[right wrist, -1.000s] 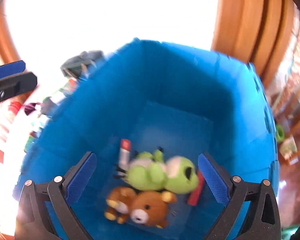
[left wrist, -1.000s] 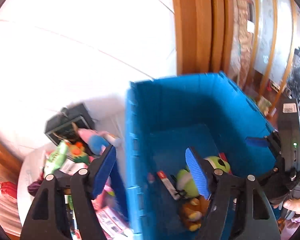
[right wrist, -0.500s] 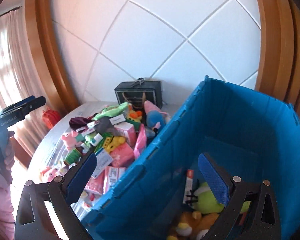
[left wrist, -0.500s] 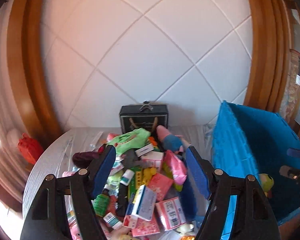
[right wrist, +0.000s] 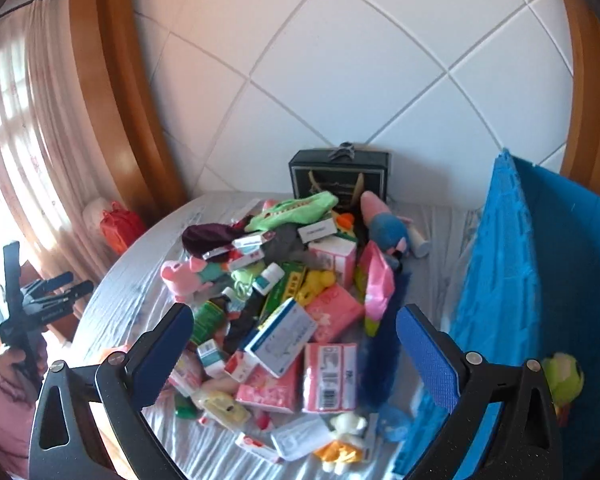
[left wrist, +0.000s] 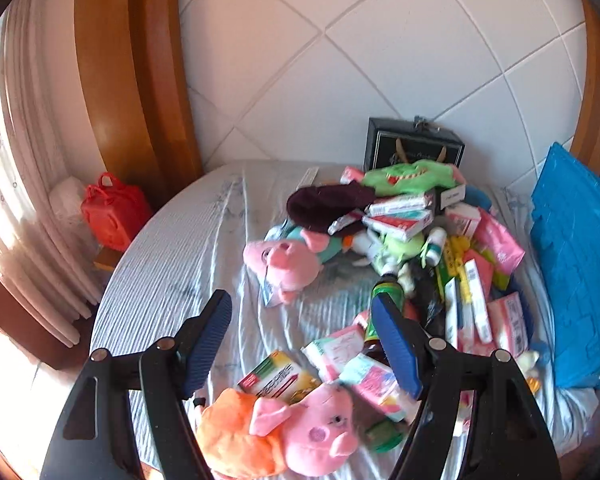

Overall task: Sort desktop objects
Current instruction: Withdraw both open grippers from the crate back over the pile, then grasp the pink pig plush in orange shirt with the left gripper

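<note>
A pile of plush toys, medicine boxes and small bottles (right wrist: 288,300) lies on a round table with a striped cloth (left wrist: 180,248). My left gripper (left wrist: 302,340) is open and empty above the pile's left side, over a pink pig plush in orange (left wrist: 284,432); another pink pig plush (left wrist: 284,264) lies further back. My right gripper (right wrist: 292,348) is open and empty over the pile's near side, above a white-blue box (right wrist: 282,334) and pink packets (right wrist: 330,376). The blue crate (right wrist: 512,280) stands at the right, with a green plush (right wrist: 562,376) inside.
A black gift box (right wrist: 340,178) stands against the tiled wall behind the pile. A red bag (left wrist: 114,212) sits off the table's left edge by curtains. The left gripper (right wrist: 32,304) shows at the left in the right wrist view.
Both grippers have swung left, away from the blue crate and over the pile on the table. Both stay open and empty.
</note>
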Demonstrator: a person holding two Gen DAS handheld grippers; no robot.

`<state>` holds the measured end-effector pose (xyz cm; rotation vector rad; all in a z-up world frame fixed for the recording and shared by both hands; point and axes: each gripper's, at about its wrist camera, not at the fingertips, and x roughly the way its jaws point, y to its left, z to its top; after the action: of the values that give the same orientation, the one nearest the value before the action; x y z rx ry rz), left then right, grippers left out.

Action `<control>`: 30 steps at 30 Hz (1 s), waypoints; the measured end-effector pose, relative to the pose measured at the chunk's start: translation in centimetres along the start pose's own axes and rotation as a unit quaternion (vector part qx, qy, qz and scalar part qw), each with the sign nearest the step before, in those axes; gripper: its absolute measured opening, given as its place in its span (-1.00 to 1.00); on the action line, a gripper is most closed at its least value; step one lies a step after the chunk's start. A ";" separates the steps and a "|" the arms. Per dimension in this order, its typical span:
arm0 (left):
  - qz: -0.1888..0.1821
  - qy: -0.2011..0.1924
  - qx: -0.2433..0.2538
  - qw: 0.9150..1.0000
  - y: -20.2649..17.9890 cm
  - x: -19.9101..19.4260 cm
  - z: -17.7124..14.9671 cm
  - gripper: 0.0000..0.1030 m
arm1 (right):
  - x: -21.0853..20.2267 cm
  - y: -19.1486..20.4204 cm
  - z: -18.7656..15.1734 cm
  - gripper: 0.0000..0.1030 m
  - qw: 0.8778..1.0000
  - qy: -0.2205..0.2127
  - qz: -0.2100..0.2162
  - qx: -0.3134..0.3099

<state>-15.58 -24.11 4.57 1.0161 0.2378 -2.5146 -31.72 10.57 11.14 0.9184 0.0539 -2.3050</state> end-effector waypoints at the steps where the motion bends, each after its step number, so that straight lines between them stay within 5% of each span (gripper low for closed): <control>1: 0.001 0.012 -0.001 1.000 1.2 0.8 -1.0 0.40 | 1.2 0.7 -0.5 1.00 1.000 0.013 0.000 0.006; 9: -0.006 0.114 -0.066 0.991 7.4 6.3 -8.8 0.40 | 9.8 4.9 -5.6 1.00 0.991 0.125 0.009 0.048; 14: 0.031 0.119 -0.108 0.987 8.8 9.0 -11.0 0.40 | 13.8 8.4 -8.0 1.00 0.984 0.170 0.051 0.009; 17: 0.028 0.163 -0.131 0.978 8.5 11.6 -12.3 0.40 | 15.7 10.7 -9.0 1.00 0.980 0.188 0.068 -0.015; 22: 0.015 0.135 -0.090 0.987 7.0 8.3 -15.2 0.41 | 16.8 15.5 -11.5 1.00 0.970 0.211 0.110 -0.043; 30: -0.038 0.134 -0.037 0.990 7.6 5.0 -18.1 0.59 | 17.6 22.4 -16.9 1.00 0.959 0.235 0.157 -0.024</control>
<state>-4.20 -26.92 -11.93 1.3374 0.4532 -2.4089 -18.04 -12.47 -8.43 1.3274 0.1522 -1.7518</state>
